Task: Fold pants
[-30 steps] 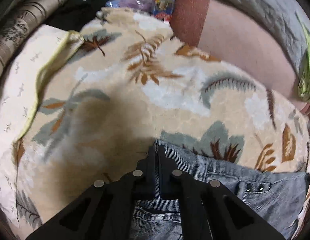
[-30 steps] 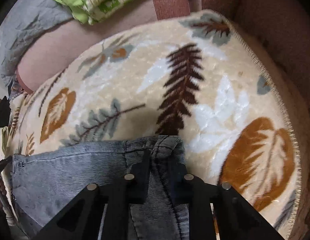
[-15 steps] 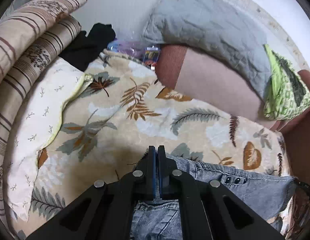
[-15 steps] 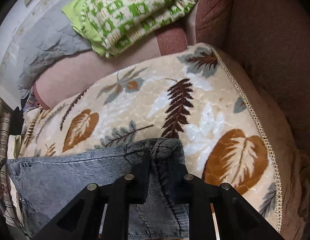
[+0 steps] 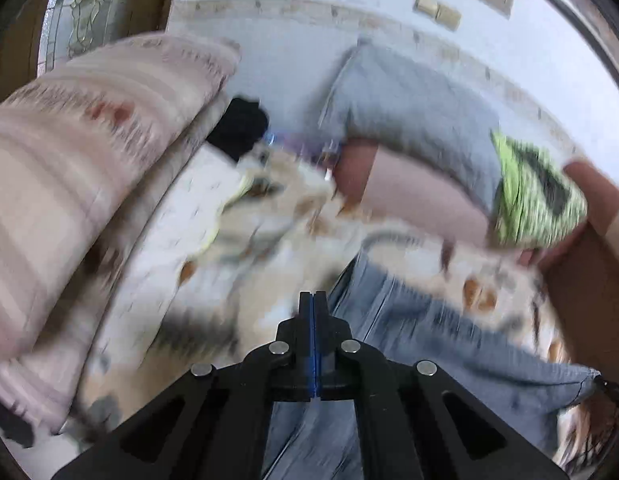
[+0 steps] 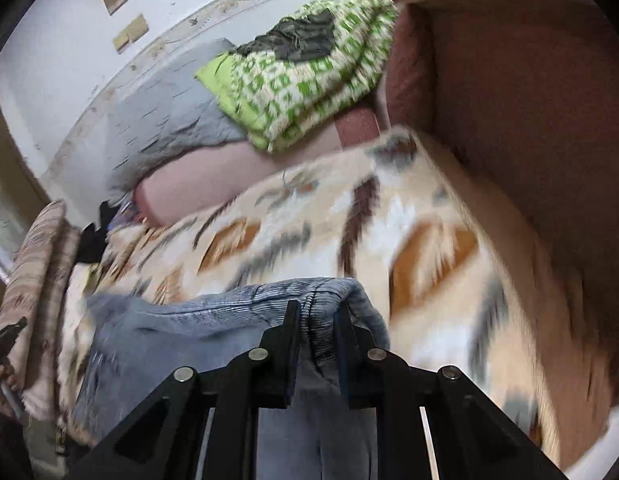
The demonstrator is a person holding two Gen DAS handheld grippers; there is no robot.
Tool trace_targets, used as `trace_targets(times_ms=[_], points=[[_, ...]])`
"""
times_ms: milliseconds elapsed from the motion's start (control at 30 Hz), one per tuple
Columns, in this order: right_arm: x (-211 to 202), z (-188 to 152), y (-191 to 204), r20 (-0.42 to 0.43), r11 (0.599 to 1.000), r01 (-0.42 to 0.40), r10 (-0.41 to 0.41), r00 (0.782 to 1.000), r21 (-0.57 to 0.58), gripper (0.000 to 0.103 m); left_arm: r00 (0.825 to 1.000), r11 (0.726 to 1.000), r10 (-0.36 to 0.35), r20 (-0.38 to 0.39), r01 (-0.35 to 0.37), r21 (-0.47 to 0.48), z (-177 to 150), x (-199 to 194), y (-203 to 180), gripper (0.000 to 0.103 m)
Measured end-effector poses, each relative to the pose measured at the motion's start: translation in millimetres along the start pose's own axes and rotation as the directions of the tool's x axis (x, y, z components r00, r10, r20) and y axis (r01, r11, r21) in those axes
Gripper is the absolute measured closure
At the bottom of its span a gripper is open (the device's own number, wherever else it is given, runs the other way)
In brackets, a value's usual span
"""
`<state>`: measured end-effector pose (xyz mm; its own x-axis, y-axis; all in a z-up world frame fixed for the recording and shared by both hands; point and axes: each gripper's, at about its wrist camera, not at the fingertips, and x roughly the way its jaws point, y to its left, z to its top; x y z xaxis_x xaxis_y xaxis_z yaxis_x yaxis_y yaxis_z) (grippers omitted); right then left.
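At your far left, in the left wrist view, two striped beige-and-pink bolster cushions [image 5: 89, 152] lie stacked along the edge, and beside them a cream sheet with a yellow-green hem [image 5: 177, 216] covers that end of the seat; a black garment [image 5: 239, 130] sits bunched behind it. Your left gripper [image 5: 313, 300] has its two black fingers pressed flat together with only the blue pad line showing between them, and the faded blue-grey denim pants [image 5: 441, 332] run from under that gripper away to the right; whether cloth is pinched there is hidden, so you cannot tell. The pants lie across the plush cream blanket printed with brown, orange and grey leaves [image 6: 429, 240], which covers the seat of the reddish-brown sofa [image 6: 529, 120]. Behind it a grey quilted cushion [image 5: 409, 112] leans on the white wall, and next to that a green-and-cream checked blanket [image 6: 309, 76] is heaped with a dark olive cloth [image 6: 297, 36] on top. In the right wrist view your right gripper [image 6: 315, 322] holds a bunched corner of the pants between its fingers, the denim ridged and rolled over the tips, with the rest trailing left over the blanket. Both views are motion-blurred, and no brand, label or lettering can be read anywhere.
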<state>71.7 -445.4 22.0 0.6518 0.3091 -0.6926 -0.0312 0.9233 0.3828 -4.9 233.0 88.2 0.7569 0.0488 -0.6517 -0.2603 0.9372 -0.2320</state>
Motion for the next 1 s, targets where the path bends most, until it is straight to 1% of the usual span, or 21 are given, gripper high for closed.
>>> trace_targets(times_ms=[33, 100, 133, 167, 200, 233, 267, 300, 333, 367, 433, 467, 533, 600, 667, 800, 833, 867, 900, 933, 1000], points=[[8, -27, -7, -0.072, 1.0, 0.012, -0.013, 0.997, -0.009, 0.086, 0.998, 1.0, 0.003, -0.06, -0.002, 0.015, -13, 7, 3, 0.103], [20, -54, -24, -0.125, 0.997, 0.067, -0.062, 0.99, 0.035, 0.085, 0.985, 1.0, 0.006, -0.17, -0.003, 0.016, -35, 30, 3, 0.1], [27, -63, -34, -0.155, 0.994, 0.069, -0.056, 0.986, 0.085, 0.085, 0.974, 1.0, -0.017, -0.227, 0.02, 0.011, -40, 43, -1, 0.096], [31, -68, -41, -0.169, 0.989, 0.059, -0.036, 0.985, 0.136, 0.085, 0.959, 0.999, -0.049, -0.278, 0.05, -0.003, -43, 57, -6, 0.084], [30, -68, -45, -0.161, 0.983, 0.05, -0.021, 0.987, 0.175, 0.084, 0.955, 0.998, -0.064, -0.291, 0.059, -0.026, -42, 68, -12, 0.067], [27, -67, -46, -0.141, 0.979, 0.039, -0.011, 0.99, 0.201, 0.08, 0.955, 0.997, -0.073, -0.287, 0.066, -0.036, -39, 78, -19, 0.055], [23, -64, -47, -0.112, 0.974, 0.019, 0.007, 0.994, 0.228, 0.075, 0.953, 0.996, -0.086, -0.291, 0.078, -0.038, -33, 89, -27, 0.034], [19, -61, -46, -0.097, 0.97, 0.004, 0.02, 0.995, 0.245, 0.054, 0.953, 0.995, -0.093, -0.288, 0.081, -0.054, -25, 102, -35, 0.032], [15, -57, -44, -0.08, 0.964, -0.008, 0.031, 0.996, 0.264, 0.027, 0.954, 0.994, -0.101, -0.283, 0.084, -0.074, -15, 113, -42, 0.032], [12, -56, -42, -0.064, 0.962, -0.02, 0.039, 0.997, 0.274, 0.021, 0.949, 0.991, -0.121, -0.292, 0.1, -0.086, -4, 128, -50, 0.032], [11, -52, -38, -0.061, 0.956, -0.049, 0.069, 0.996, 0.288, 0.021, 0.92, 0.983, -0.166, -0.354, 0.127, -0.131, 16, 166, -64, 0.032], [12, -54, -36, -0.065, 0.948, -0.076, 0.1, 0.993, 0.308, 0.021, 0.906, 0.978, -0.173, -0.387, 0.114, -0.172, 27, 190, -69, 0.032], [14, -60, -36, -0.07, 0.931, -0.113, 0.147, 0.987, 0.348, 0.021, 0.892, 0.975, -0.164, -0.421, 0.081, -0.209, 38, 219, -75, 0.032], [21, -68, -34, -0.086, 0.927, -0.109, 0.149, 0.985, 0.359, 0.021, 0.871, 0.964, -0.174, -0.46, 0.056, -0.259, 44, 248, -76, 0.032], [25, -78, -37, -0.098, 0.924, -0.098, 0.144, 0.985, 0.37, 0.021, 0.868, 0.968, -0.16, -0.47, 0.045, -0.247, 48, 265, -79, 0.032], [40, -86, -50, -0.123, 0.908, -0.068, 0.129, 0.984, 0.414, 0.021, 0.878, 0.979, -0.128, -0.461, 0.038, -0.199, 51, 281, -81, 0.032], [43, -85, -52, -0.126, 0.905, -0.064, 0.128, 0.984, 0.421, 0.021, 0.881, 0.982, -0.122, -0.458, 0.041, -0.183, 52, 283, -81, 0.037], [46, -84, -52, -0.126, 0.903, -0.065, 0.13, 0.983, 0.425, 0.021, 0.885, 0.99, -0.096, -0.456, 0.039, -0.133, 53, 284, -85, 0.067], [46, -81, -52, -0.126, 0.903, -0.067, 0.133, 0.983, 0.424, 0.021, 0.883, 0.994, -0.08, -0.463, 0.035, -0.106, 55, 286, -86, 0.098], [47, -79, -49, -0.127, 0.905, -0.069, 0.134, 0.983, 0.42, 0.021, 0.882, 0.995, -0.078, -0.465, 0.036, -0.097, 56, 287, -86, 0.101], [48, -76, -43, -0.127, 0.91, -0.076, 0.139, 0.982, 0.407, 0.021, 0.876, 0.994, -0.086, -0.474, 0.041, -0.105, 56, 292, -85, 0.101]])
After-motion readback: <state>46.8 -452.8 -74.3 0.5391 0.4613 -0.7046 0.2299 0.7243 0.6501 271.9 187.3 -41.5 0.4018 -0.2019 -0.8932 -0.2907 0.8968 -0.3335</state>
